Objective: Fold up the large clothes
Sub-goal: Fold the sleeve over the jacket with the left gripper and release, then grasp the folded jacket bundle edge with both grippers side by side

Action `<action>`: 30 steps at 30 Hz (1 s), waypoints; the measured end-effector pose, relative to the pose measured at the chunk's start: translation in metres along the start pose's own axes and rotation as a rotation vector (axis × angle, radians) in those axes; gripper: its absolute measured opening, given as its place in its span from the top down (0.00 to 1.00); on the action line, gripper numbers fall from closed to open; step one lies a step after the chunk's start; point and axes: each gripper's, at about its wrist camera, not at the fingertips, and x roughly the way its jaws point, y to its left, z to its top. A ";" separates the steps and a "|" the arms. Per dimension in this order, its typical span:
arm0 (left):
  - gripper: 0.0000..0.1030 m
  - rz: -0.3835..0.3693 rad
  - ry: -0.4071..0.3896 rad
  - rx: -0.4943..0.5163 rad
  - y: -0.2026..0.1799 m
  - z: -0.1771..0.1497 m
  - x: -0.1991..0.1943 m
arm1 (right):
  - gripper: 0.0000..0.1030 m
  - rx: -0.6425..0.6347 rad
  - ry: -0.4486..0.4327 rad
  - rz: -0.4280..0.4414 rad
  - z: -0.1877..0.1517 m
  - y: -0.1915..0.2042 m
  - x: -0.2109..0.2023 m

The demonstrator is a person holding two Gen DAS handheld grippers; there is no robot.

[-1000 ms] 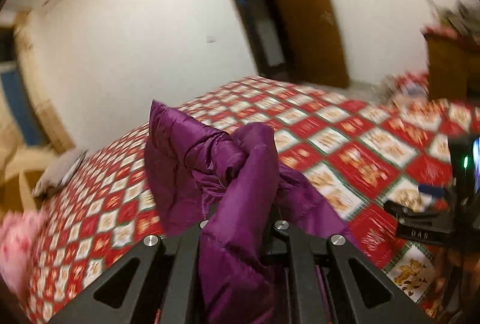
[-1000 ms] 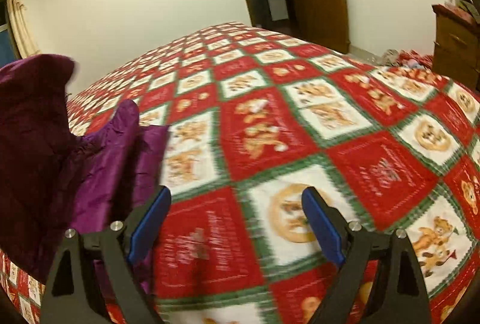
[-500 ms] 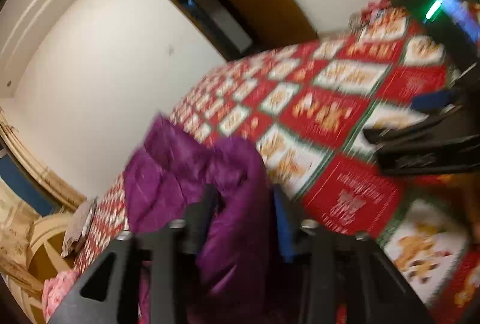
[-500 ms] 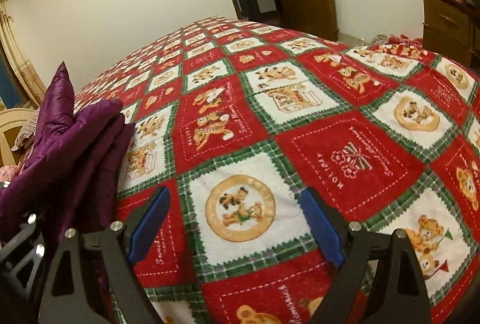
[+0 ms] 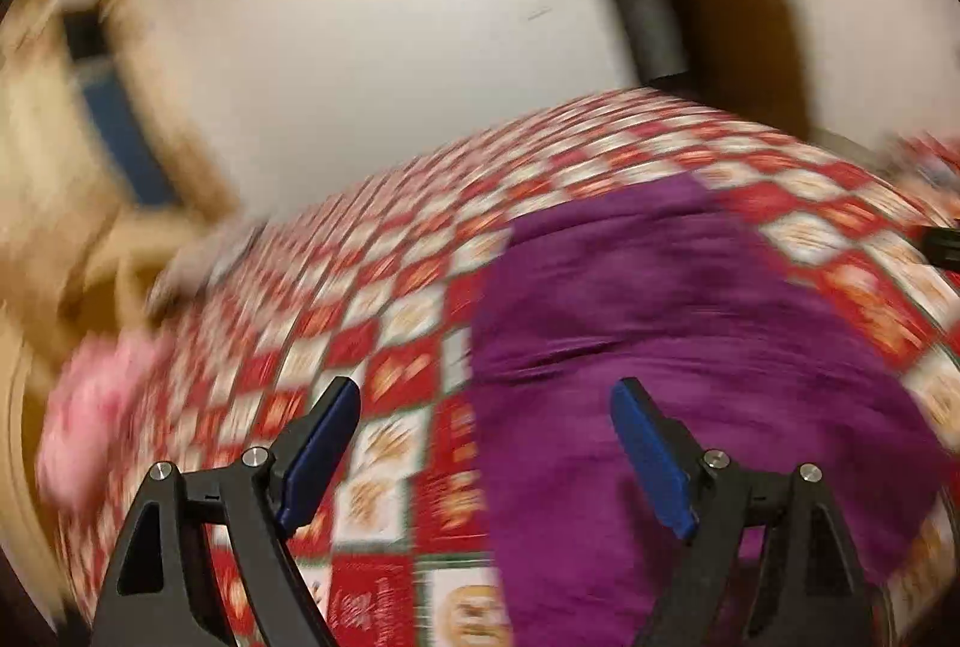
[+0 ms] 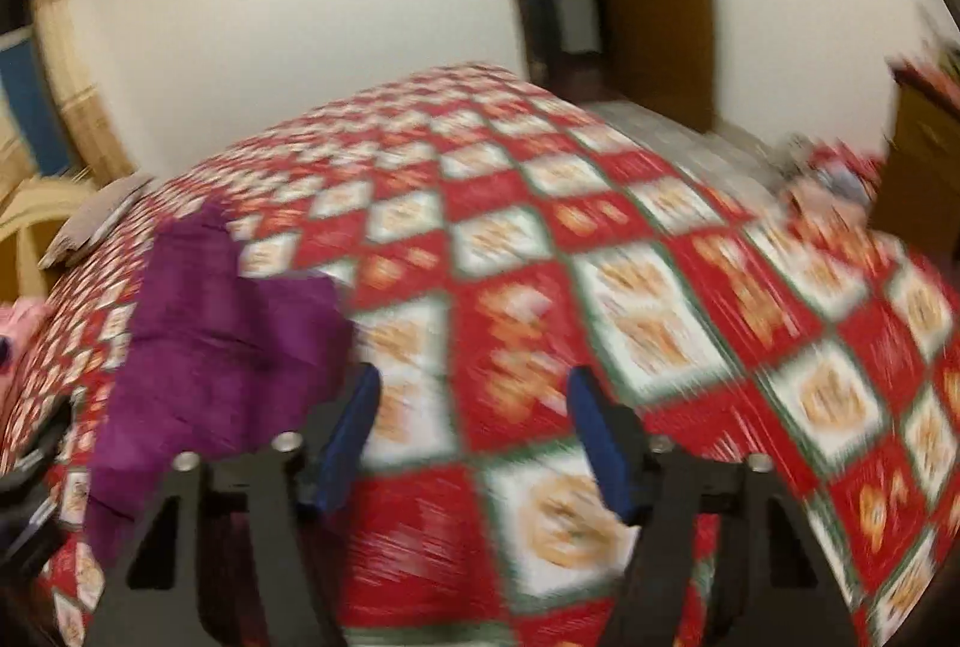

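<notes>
- Since a second ago, the purple jacket has left the left tongs, which then clenched a bunched fold of it; it now lies heaped on the quilted bedspread, ahead of those tongs and to their right side.
- Left tongs are released and their jaws are opening; the right-hand pad stands over the garment's near edge without pressing it, and only quilt shows under the left pad.
- Right tongs hold nothing; their jaws are closing over bare bedspread, with the jacket off to their left, beside the left finger.
- Both views are smeared by motion, so seams, sleeves and hem cannot be told apart.
- To do this step well, the person would best let the heap settle, then find two matching corners or the hem before gripping again.
- Each pinch should take a single layer near an edge, not a bunch.
- Padded fabric of this kind probably springs back, so pressing it flat on the quilt before each fold should help.
</notes>
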 end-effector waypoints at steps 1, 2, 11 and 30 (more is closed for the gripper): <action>0.17 0.034 0.027 -0.049 0.014 0.002 0.013 | 0.40 -0.045 -0.007 0.002 0.013 0.022 -0.002; 0.17 0.055 0.045 -0.086 0.025 0.004 0.025 | 0.40 -0.080 -0.010 0.004 0.023 0.043 -0.001; 0.17 0.022 0.125 -0.206 0.037 0.024 0.080 | 0.44 -0.206 0.077 -0.046 0.060 0.167 0.070; 0.16 -0.069 0.127 -0.080 -0.045 0.038 0.119 | 0.57 -0.111 -0.001 -0.048 0.036 0.102 0.089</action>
